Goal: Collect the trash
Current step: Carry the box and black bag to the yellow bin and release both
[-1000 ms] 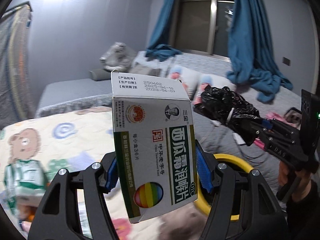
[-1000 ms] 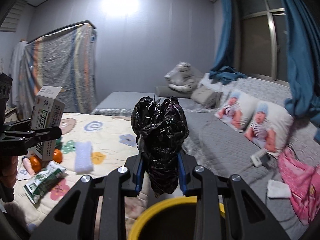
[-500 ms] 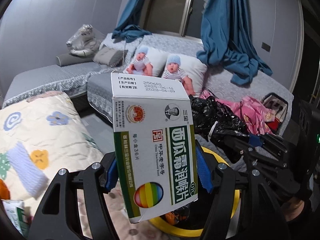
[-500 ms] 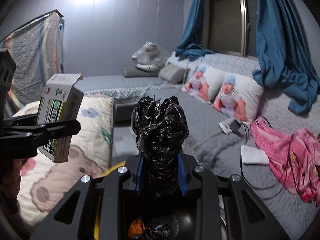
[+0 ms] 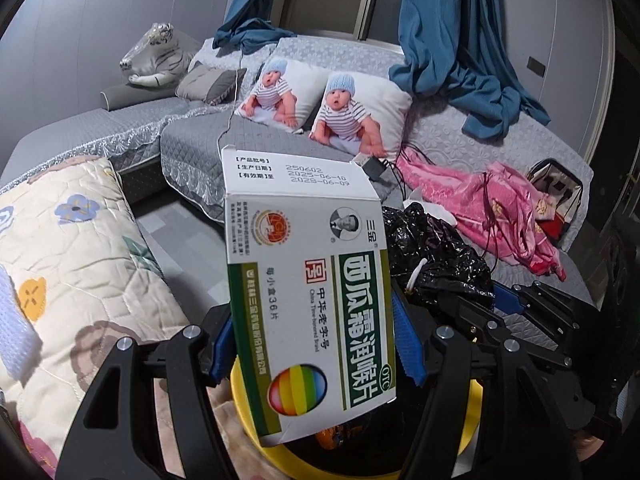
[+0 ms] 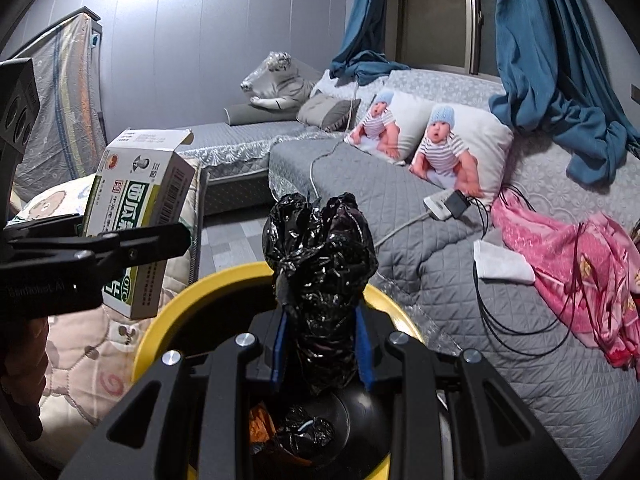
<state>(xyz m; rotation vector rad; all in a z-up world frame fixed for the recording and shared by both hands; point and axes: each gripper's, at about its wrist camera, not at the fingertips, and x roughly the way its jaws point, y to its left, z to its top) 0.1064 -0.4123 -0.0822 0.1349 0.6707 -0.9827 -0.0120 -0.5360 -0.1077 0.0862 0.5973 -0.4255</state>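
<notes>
trash fills both grippers above a yellow bin (image 6: 168, 312). in the left wrist view the left gripper (image 5: 316, 344) sits at bottom centre, its blue pads (image 5: 406, 344) pressed on the two sides of a box (image 5: 308, 288), white and green with a rainbow oval, standing tilted up through the middle of the frame. the jaws stand about half apart, filled by the box. the bin's rim shows under the box at the bottom of the frame, with something orange inside.

in the right wrist view the right gripper (image 6: 320, 344) is at bottom centre, jaws nearly together, pinching a crumpled black bag (image 6: 320, 256) that rises to mid frame. the bin lies right below it, holding orange scraps and another black wad (image 6: 300, 432). the left gripper and box appear at the left edge of this view, over the bin's left rim and a patterned quilt (image 6: 80, 344).

behind, a grey sofa (image 6: 400, 184) spans the frame, with two baby-print pillows (image 6: 452, 152), a pink cloth (image 6: 580, 256) at right, blue curtains (image 6: 552, 60) at upper right and a tiger plush (image 6: 280, 80) at upper centre.
</notes>
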